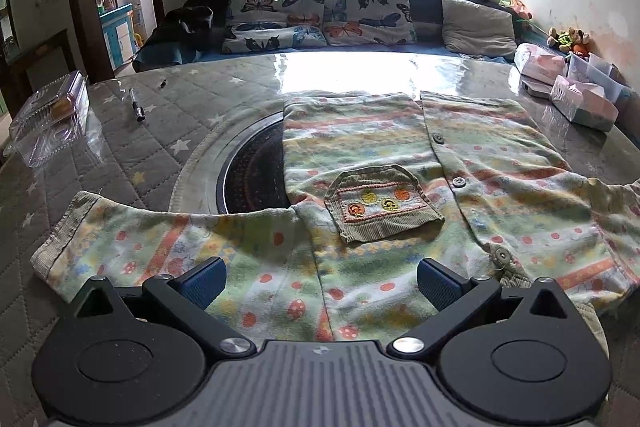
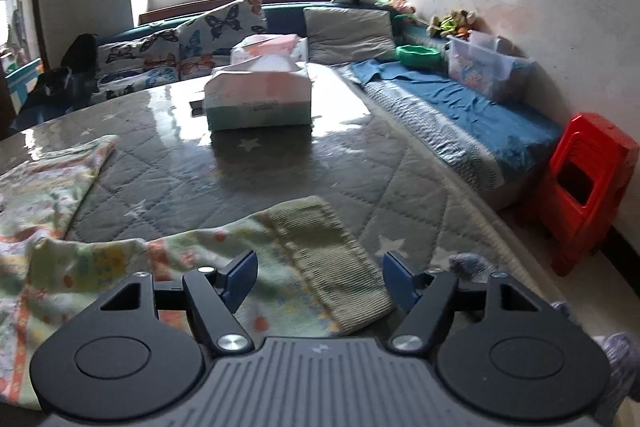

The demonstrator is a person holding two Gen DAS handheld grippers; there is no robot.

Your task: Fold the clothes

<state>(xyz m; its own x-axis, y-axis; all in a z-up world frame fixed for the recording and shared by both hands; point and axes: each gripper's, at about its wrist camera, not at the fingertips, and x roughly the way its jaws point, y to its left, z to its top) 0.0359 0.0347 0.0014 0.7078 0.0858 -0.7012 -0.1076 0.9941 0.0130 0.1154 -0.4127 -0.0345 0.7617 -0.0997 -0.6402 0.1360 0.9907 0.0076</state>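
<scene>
A small pastel-patterned button shirt [image 1: 400,155] lies spread on the quilted table cover [image 1: 140,147], with a corduroy pocket [image 1: 380,207] on its front. In the left wrist view its left sleeve [image 1: 140,243] stretches out to the left. My left gripper [image 1: 320,281] is open just above the shirt's near edge, and fabric shows between its blue pads [image 1: 204,283]. In the right wrist view the other sleeve [image 2: 224,251] ends in a ribbed cuff [image 2: 332,259]. That cuff lies between the fingers of my right gripper [image 2: 320,279], which is open, its pads clear of the cloth.
A round dark inset [image 1: 252,171] sits in the table, partly under the shirt. A pen [image 1: 136,105] and a clear plastic box [image 1: 52,119] lie at the left. Tissue boxes [image 2: 258,99] stand at the far right. A sofa bench [image 2: 460,115] and a red stool [image 2: 588,187] are beyond the table's right edge.
</scene>
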